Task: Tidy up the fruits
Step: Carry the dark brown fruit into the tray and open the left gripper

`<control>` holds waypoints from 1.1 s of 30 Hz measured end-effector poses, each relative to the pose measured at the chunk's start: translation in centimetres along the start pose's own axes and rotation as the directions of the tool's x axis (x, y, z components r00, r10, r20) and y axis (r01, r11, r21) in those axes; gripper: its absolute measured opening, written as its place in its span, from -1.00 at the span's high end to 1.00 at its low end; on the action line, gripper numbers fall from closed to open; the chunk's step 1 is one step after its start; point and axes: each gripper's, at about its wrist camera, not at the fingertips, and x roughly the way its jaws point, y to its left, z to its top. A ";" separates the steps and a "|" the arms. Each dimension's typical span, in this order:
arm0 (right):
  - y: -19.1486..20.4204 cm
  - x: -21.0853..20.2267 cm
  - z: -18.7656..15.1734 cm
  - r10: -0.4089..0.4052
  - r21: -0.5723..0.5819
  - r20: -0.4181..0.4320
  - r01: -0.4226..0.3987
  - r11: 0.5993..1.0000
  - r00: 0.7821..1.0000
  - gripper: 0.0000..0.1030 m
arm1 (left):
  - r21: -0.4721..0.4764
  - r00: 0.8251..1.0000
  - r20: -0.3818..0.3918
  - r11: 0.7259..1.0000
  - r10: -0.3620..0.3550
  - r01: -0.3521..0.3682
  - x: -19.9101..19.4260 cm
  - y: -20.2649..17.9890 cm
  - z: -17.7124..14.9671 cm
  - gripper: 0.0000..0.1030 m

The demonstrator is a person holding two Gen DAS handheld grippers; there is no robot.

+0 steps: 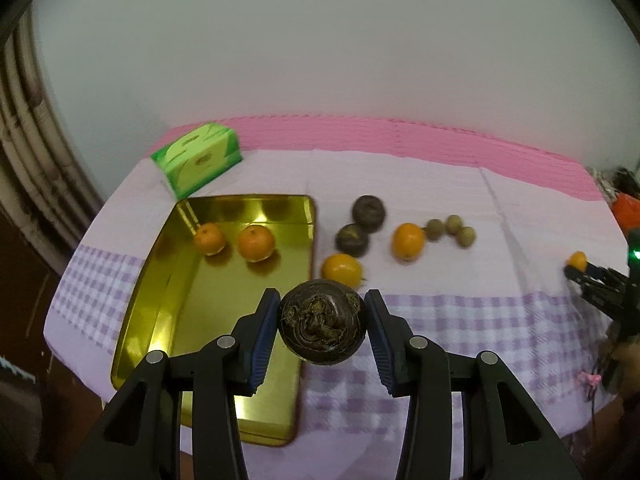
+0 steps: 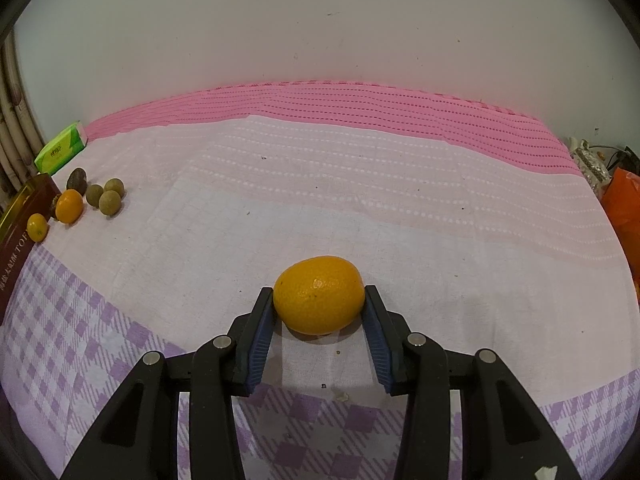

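Note:
My left gripper [image 1: 322, 320] is shut on a dark brown round fruit [image 1: 322, 323] and holds it above the right edge of the gold tray [image 1: 168, 300]. Two oranges [image 1: 256, 243] lie in the tray. On the cloth to the right lie two more dark fruits [image 1: 352, 239], two oranges [image 1: 408, 241] and three small brown fruits [image 1: 453, 225]. My right gripper [image 2: 319, 308] is shut on an orange [image 2: 319, 295] that rests on the cloth; it also shows in the left wrist view [image 1: 578, 261].
A green tissue box [image 1: 199, 157] stands behind the tray near the wall. A pink and purple checked cloth [image 2: 360, 184] covers the table. An orange bag [image 2: 622, 204] and clutter sit off the right edge. The fruit group and tray also show at far left [image 2: 70, 205].

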 end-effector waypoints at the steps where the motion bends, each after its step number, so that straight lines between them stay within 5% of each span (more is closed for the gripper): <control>1: 0.0 0.0 0.0 -0.001 0.000 0.000 0.001 1.000 1.000 0.21 | -0.006 1.000 0.000 1.000 0.010 -0.010 0.3 0.4 0.1 0.14; 15: 0.1 0.0 0.0 -0.002 0.000 0.000 0.002 1.000 1.000 0.21 | -0.070 0.986 -0.059 0.985 0.154 -0.157 5.0 7.0 0.5 0.14; 33: 0.1 0.0 0.0 -0.002 -0.001 0.000 0.002 1.000 1.000 0.21 | -0.041 0.948 -0.122 0.953 0.295 -0.302 8.8 10.3 0.3 0.14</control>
